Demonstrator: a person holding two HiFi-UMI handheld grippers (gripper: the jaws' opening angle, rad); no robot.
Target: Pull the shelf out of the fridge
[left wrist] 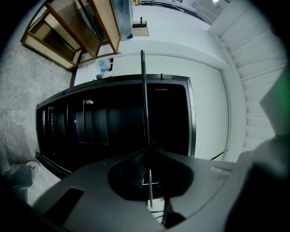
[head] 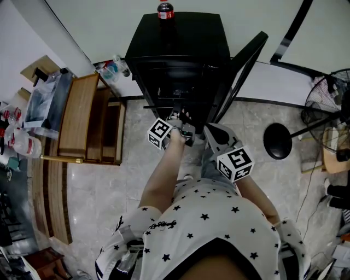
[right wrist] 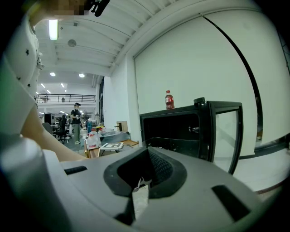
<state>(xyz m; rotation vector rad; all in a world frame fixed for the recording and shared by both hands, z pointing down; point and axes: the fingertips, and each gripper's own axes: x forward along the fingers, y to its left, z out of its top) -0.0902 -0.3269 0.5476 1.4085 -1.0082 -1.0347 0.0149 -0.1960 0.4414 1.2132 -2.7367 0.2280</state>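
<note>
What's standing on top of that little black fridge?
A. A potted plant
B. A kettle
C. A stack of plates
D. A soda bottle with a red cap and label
D: a soda bottle with a red cap and red label stands upright at the back of the top of the black fridge, and nothing else is up there.

Black fridge (head: 175, 49) with a red-labelled bottle (head: 165, 10) on top, the shelf (left wrist: 143, 99) a dark wire in the grey left tool (left wrist: 146, 153), whose cube (head: 159, 133) flashes black-and-white square markers, and there's the white shirt (head: 208, 219) dotted with black stars over pale grey marbled floor (head: 109, 186).
</note>
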